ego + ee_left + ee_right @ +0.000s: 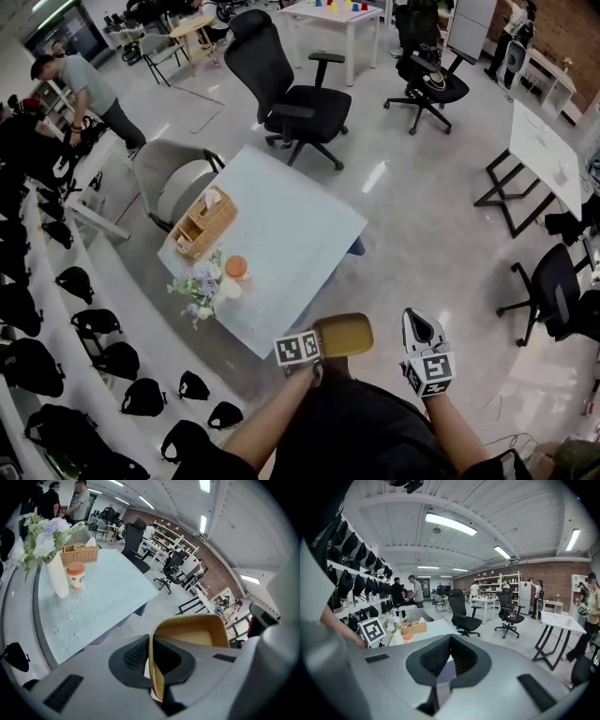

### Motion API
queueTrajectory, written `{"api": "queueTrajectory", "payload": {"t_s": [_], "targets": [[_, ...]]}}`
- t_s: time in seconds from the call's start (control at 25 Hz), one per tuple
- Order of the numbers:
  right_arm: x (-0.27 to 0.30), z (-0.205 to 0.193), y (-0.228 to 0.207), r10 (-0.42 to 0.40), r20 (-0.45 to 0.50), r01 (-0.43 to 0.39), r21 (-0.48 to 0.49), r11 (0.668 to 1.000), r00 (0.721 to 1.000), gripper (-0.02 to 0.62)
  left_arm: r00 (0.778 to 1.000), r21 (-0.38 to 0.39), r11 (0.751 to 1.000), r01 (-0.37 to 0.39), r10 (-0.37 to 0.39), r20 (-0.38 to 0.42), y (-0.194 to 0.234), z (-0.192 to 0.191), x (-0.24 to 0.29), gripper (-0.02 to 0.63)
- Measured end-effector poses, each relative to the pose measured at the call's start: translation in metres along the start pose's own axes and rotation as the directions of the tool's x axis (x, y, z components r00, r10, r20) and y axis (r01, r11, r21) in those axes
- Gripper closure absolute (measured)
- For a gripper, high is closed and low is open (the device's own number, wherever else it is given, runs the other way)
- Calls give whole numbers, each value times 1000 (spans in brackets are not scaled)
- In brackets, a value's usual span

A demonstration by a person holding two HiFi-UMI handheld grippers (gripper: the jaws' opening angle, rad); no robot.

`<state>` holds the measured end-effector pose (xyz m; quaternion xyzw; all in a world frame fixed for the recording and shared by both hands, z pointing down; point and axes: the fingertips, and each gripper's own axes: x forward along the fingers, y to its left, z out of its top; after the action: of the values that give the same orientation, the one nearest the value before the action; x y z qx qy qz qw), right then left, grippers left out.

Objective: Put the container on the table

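The left gripper [152, 667] is clamped tight on one wall of the tan, rounded-rectangular open container [343, 335], carried in the air just off the pale blue square table's [291, 234] near corner. The right gripper [449, 667] has its jaws closed together, holding nothing.

Bright ceiling strips [450, 524] glare off the floor [375, 176] (edges bend fisheye-style).

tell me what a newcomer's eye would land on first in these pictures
The tan container stands out first, pinched by its rim in the left hand-held gripper at the bottom of the head view, short of the table. Next comes the pale blue table ahead, with a wicker basket, a vase of flowers and an orange-lidded cup along its left side. A black office chair stands beyond it.
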<state>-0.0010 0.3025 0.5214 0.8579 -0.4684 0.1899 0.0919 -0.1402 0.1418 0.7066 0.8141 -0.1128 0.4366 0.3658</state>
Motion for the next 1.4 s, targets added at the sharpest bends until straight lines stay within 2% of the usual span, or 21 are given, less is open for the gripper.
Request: {"api": "queueTrajectory", "payload": {"t_s": [0.28,0.48,0.76,0.96,1.16,1.24,1.4], "targets": [[57,28,-9,-14,-15,14,-14,1000,1000,597,1000,6,1000,2,-2,-9,17,59,25,595],[79,45,-20,-63,-22,63,-6,998,998,597,1000,43,999,22,-22,-9,21,89,40,595],[85,47,-39,-98,-37,99,15,995,994,597,999,7,999,46,-46,-15,22,88,42,595],[114,62,-15,21,-19,-22,-20,1000,1000,597,1000,-83,996,19,-19,-6,43,73,38,595],[168,68,-7,149,-47,-151,-35,988,988,597,997,-183,983,-35,48,62,55,90,39,595],[192,80,-1,223,-28,-224,-36,974,974,597,993,-224,973,-60,81,89,61,102,41,595],[243,108,12,388,3,-387,-73,919,922,597,984,-311,947,-86,130,123,71,127,51,595]]}}
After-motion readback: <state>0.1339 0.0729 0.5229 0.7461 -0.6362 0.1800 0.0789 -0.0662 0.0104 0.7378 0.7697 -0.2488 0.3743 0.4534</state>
